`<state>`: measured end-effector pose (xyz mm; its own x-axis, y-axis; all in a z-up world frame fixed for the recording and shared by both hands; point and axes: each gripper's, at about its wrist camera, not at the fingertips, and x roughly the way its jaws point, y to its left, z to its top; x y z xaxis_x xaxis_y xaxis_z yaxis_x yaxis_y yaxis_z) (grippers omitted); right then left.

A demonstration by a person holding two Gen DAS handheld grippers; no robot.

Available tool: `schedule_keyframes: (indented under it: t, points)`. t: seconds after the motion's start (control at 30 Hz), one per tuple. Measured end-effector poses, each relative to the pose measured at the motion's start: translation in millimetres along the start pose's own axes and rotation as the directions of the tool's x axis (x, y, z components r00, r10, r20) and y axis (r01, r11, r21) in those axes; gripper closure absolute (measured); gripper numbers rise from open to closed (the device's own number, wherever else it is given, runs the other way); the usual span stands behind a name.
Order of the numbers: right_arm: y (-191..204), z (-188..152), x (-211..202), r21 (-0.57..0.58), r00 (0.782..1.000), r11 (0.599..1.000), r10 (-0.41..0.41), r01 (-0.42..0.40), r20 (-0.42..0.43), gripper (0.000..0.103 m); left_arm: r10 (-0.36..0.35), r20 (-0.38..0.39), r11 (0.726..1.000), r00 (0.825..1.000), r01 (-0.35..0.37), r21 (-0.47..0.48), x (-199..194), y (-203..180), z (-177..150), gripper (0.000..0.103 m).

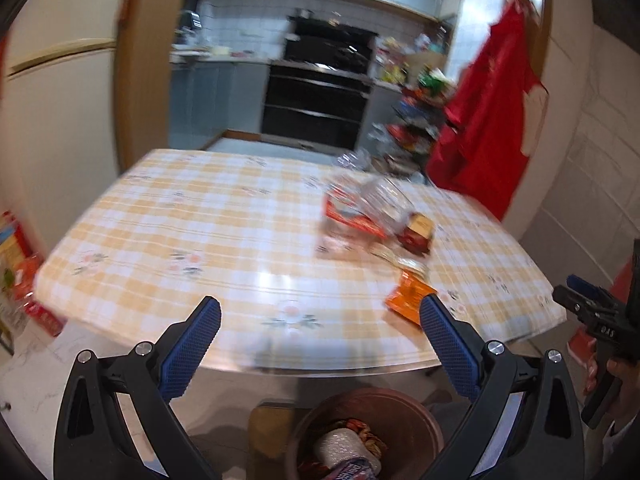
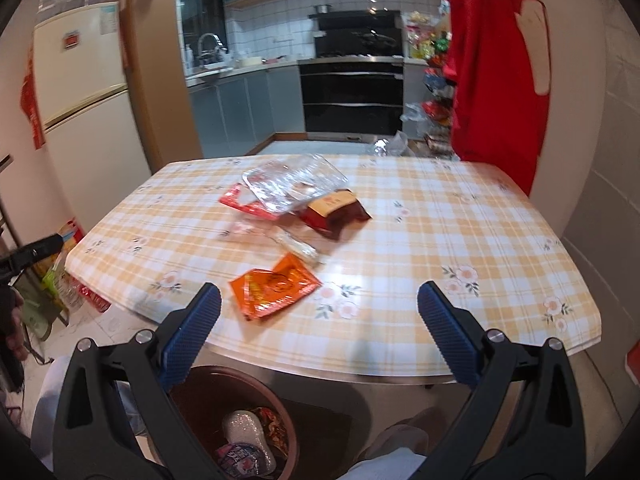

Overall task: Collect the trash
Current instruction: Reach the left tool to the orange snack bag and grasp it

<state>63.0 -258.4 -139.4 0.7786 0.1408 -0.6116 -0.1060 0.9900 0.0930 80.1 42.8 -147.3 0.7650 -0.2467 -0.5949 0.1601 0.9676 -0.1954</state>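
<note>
Directly below both cameras sits the brown bin (image 2: pixel 236 420), already holding a few wrappers, on the floor against the near edge of the tabletop (image 2: pixel 460 240). Both the right gripper (image 2: pixel 319 300) and the left gripper (image 1: pixel 320 312) hang over that edge with jaws spread wide and nothing between them. Closest of the remaining trash is the orange wrapper (image 2: pixel 274 286), lying flat near the near edge, its long axis running diagonally toward the far right. It looks feather-light, thin, crinkly and slick, so pinching a raised edge or corner seems wiser than pressing on its flat middle. Further toward the tabletop's centre lie a clear plastic tray (image 2: pixel 294 182) and a red packet (image 2: pixel 336 214).
</note>
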Motion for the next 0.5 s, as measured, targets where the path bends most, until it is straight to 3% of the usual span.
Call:
schedule_keyframes:
  t: [0.17,0.27,0.5]
  points:
    - [-27.8,-8.2,25.8,0.053,0.999,0.999,-0.007,0.009,-0.038,0.006,-0.132,-0.107,0.984,0.986,0.143,0.105,72.8,-46.6,0.3,0.006]
    - [-45.4,-12.5,42.1,0.086,0.998,0.996,-0.013,0.018,-0.060,0.006,-0.190,-0.208,0.961,0.960,0.225,0.162,124.0,-74.5,-1.6,0.014]
    - [-80.4,-18.2,70.7,0.137,0.995,0.989,-0.034,0.047,-0.099,0.006,-0.214,-0.354,0.921,0.910,0.309,0.237,213.4,-105.2,-0.6,0.024]
